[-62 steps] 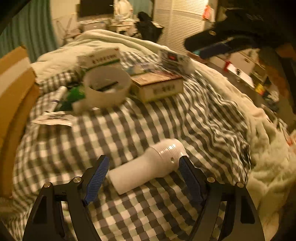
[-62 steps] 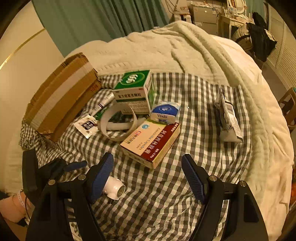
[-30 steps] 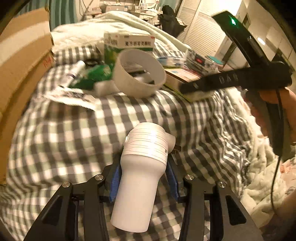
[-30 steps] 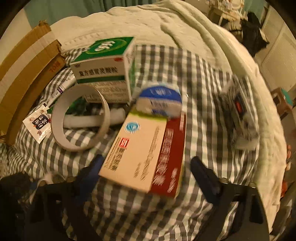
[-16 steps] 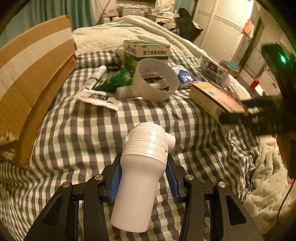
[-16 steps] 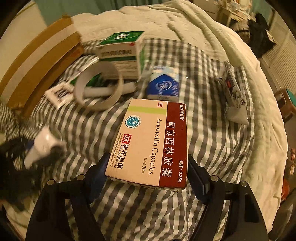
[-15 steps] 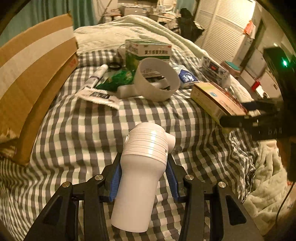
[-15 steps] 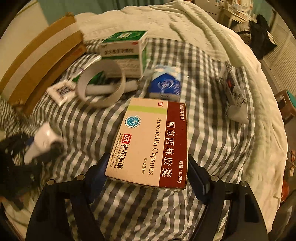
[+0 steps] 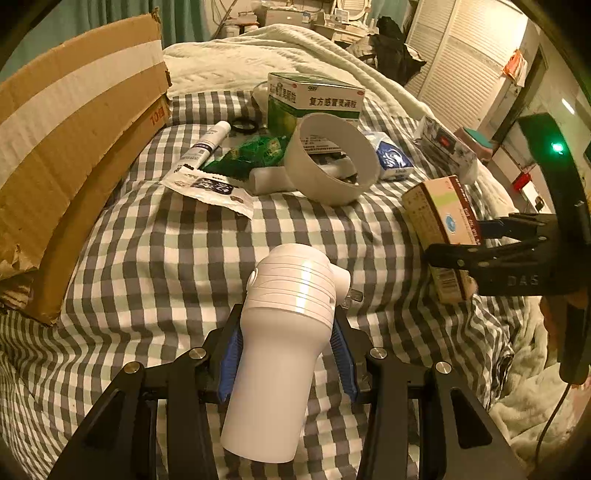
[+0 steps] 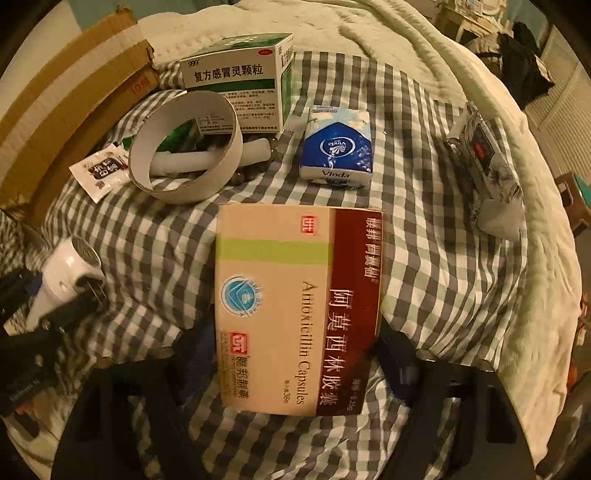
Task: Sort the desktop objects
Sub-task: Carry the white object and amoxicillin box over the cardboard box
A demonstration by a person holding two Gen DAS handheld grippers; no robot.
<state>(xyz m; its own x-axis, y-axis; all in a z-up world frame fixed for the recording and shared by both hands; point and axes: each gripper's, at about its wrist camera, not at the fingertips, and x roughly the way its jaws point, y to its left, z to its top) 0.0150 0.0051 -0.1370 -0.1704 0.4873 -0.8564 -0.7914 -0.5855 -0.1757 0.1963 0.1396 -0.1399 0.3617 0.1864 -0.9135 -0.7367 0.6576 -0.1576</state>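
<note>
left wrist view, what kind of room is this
Most likely a bedroom at home. The things lie on a bed with a checked sheet and a cream blanket, louvered closet doors stand at the right, and a cluttered dresser sits at the back.

Beyond my sorting I see the grey-and-white checked cloth (image 9: 177, 258) spread over a cream quilted blanket (image 10: 424, 51) on the bed, a brown cardboard box (image 9: 62, 140) resting at its edge, and white louvred doors (image 9: 458, 62) behind.
</note>
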